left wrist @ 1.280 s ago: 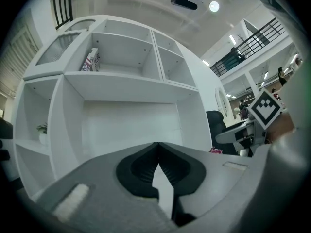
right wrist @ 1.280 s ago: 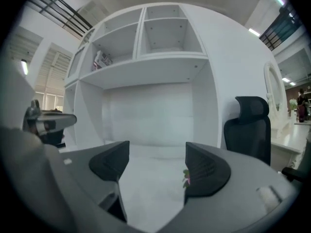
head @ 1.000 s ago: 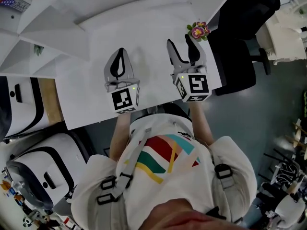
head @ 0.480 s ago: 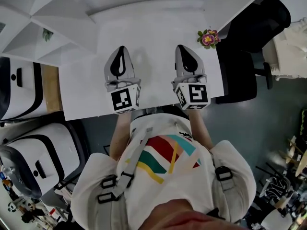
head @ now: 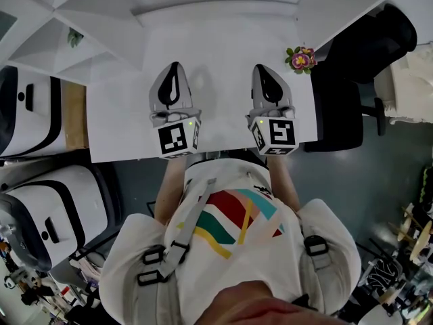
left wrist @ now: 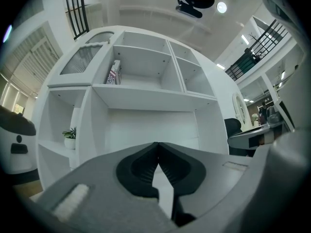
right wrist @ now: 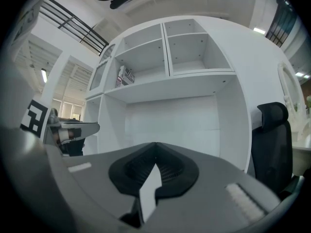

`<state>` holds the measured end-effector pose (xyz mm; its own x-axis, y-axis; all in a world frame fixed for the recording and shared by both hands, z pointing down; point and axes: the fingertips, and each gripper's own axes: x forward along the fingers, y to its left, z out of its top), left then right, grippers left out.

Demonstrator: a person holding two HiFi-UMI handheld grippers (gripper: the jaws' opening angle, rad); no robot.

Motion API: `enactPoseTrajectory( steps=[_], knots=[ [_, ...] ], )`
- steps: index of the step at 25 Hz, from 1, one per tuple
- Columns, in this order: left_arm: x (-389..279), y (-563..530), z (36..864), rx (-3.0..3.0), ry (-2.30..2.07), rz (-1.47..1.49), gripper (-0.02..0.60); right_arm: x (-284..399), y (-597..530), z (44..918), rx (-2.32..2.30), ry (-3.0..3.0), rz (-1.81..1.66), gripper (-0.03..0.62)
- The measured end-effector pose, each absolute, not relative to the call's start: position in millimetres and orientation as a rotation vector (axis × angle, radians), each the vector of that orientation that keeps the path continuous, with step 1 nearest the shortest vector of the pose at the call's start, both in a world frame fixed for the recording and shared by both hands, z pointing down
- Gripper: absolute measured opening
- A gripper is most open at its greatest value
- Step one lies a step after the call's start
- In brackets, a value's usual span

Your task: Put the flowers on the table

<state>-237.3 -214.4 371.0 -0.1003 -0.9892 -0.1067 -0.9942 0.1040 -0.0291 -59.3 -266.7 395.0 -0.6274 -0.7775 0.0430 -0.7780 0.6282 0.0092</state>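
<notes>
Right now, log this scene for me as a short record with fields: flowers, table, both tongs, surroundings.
Flowers: small pink-and-yellow flower bunch with green leaves, on the table's far right corner, untouched.
Table: white rectangular tabletop, both tongs over its near half.
Left: grey left tongs, shut, empty.
Right: grey right tongs, shut, empty, left of the flowers and apart from them.
Surroundings: white shelving unit behind the table; black office chair at its right.
</notes>
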Motion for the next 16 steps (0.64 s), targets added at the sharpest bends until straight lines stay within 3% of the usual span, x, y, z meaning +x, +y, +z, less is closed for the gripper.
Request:
enactPoseTrajectory(
  steps=[16],
  knots=[
    [-243.8, -214.2, 374.4, -2.037, 2.271, 0.074, 0.003, -65.6, -265.3, 397.6, 1.313, -2.782, -0.026, 0.0]
  ],
)
